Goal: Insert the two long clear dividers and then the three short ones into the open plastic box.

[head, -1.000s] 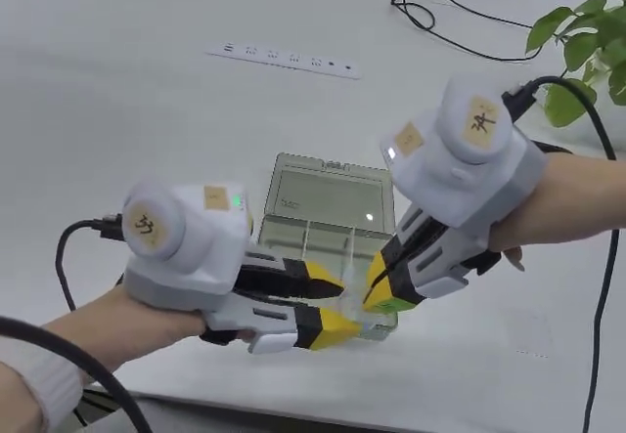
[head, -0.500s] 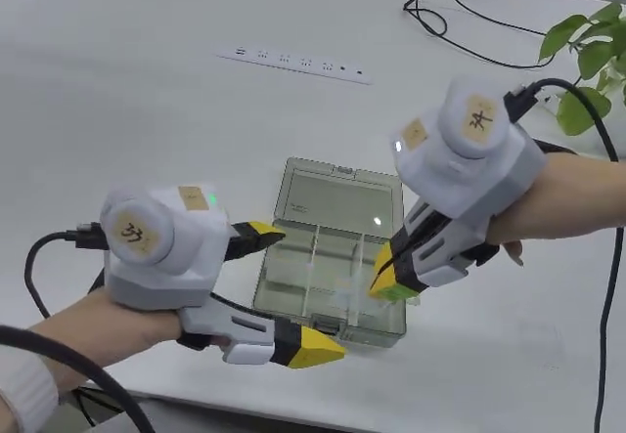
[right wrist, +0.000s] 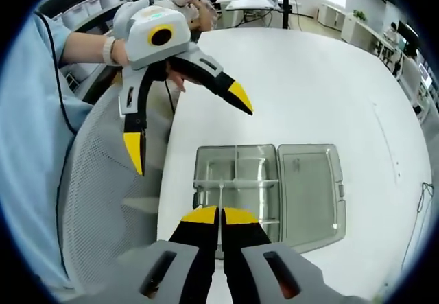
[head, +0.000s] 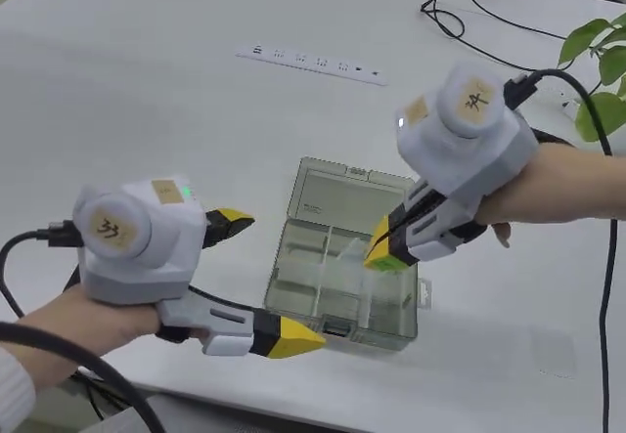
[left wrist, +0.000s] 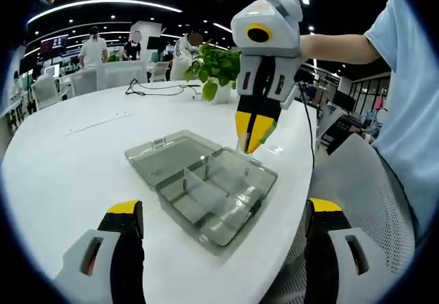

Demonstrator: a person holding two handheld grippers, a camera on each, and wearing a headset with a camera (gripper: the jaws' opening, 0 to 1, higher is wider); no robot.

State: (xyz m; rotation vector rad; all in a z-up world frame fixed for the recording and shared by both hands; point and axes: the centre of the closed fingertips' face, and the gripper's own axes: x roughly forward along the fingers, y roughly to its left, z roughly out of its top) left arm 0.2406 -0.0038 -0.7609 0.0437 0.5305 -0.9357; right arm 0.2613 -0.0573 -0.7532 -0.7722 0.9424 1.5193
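One smoky clear box (head: 337,327), lid (head: 347,198) flat open, dividers (right wrist: 236,180) inside.

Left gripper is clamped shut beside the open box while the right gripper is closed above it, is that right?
Not quite. The left gripper is not shut: the right gripper view shows its two yellow-tipped jaws spread wide apart. The rest holds: it sits beside the open box, and the right gripper is closed above it, apparently pinching a clear divider.
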